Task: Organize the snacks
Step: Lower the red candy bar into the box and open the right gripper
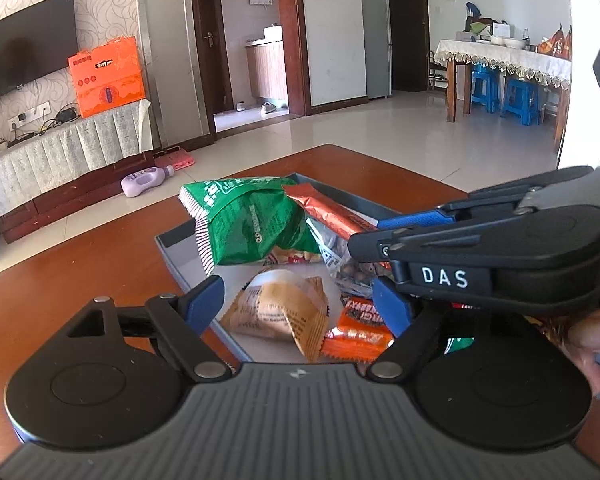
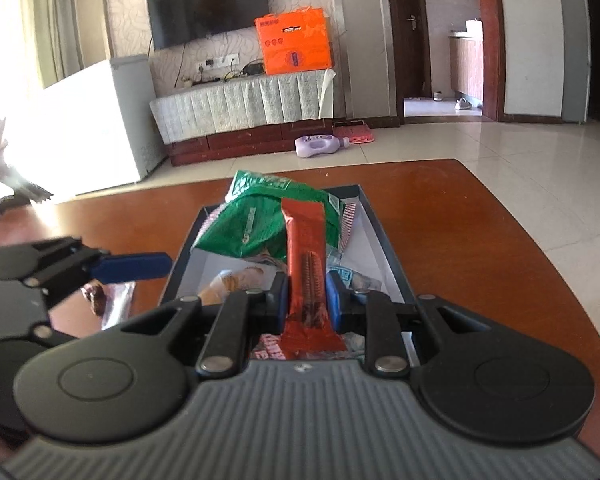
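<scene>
A shallow dark-rimmed box with a white floor sits on the brown table and holds several snacks. A green bag leans at its far end, with a tan packet and an orange packet at the near end. My left gripper hangs open over the near end, with the tan packet lying below and beyond its fingers. My right gripper is shut on a long red-brown bar, which points out over the box and across the green bag.
A clear packet with dark pieces lies on the table left of the box. A clear bag of nuts lies inside the box under the bar. One blue finger of the left tool reaches in from the left. Tiled floor lies beyond the table's far edge.
</scene>
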A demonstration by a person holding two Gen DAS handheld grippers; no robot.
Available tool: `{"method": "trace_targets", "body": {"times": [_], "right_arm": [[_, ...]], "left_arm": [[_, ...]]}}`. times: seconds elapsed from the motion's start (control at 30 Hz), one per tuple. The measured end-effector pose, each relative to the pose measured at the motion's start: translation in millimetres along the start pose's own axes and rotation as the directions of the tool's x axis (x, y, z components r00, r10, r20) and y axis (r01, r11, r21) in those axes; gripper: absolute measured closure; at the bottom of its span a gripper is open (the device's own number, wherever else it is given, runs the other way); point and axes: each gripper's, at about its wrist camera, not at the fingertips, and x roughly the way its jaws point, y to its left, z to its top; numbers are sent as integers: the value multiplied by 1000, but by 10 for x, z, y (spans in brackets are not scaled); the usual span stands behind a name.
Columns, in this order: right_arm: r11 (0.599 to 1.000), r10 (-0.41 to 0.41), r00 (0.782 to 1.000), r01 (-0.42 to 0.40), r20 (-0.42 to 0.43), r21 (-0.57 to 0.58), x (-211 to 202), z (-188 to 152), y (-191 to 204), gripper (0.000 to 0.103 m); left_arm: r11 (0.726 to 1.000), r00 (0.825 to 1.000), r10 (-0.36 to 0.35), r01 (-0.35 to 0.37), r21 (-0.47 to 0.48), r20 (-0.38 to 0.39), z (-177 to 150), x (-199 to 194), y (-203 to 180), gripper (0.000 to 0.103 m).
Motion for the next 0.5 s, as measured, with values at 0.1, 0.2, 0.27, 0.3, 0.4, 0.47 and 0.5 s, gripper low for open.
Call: {"method": "trace_targets", "body": {"times": [0.1, 0.2, 0.27, 0.3, 0.4, 0.47, 0.5], "right_arm": [[1000, -4, 1000, 4, -4, -12, -5, 5, 34, 78], [1000, -1, 1000, 1, -1, -9, -35, -7, 41, 78], [1000, 3, 1000, -3, -4, -6, -36, -14, 47, 78], [1000, 6, 1000, -6, -4, -5, -30, -8, 48, 78], [1000, 17, 1000, -17, -2, -2, -60, -8, 58, 76], [1000, 26, 1000, -26, 6, 2, -101, -12, 68, 69], [1000, 25, 1000, -25, 11, 2, -124, -18, 68, 67]], "left_arm": [[1000, 1000, 5, -5, -1, -5, -29, -18, 16, 17], [1000, 1000, 9, -9, -6, -12, -45, -32, 39, 17], [1000, 1000, 10, -11, -7, -12, -46, -43, 55, 16], [1000, 1000, 11, -11, -7, -12, -43, -49, 60, 16], [1000, 1000, 10, -10, -5, -7, -42, -74, 66, 16], [1000, 1000, 10, -10, -1, -7, -48, -89, 64, 15], [1000, 1000, 9, -9, 0, -7, -52, -97, 66, 15]]}}
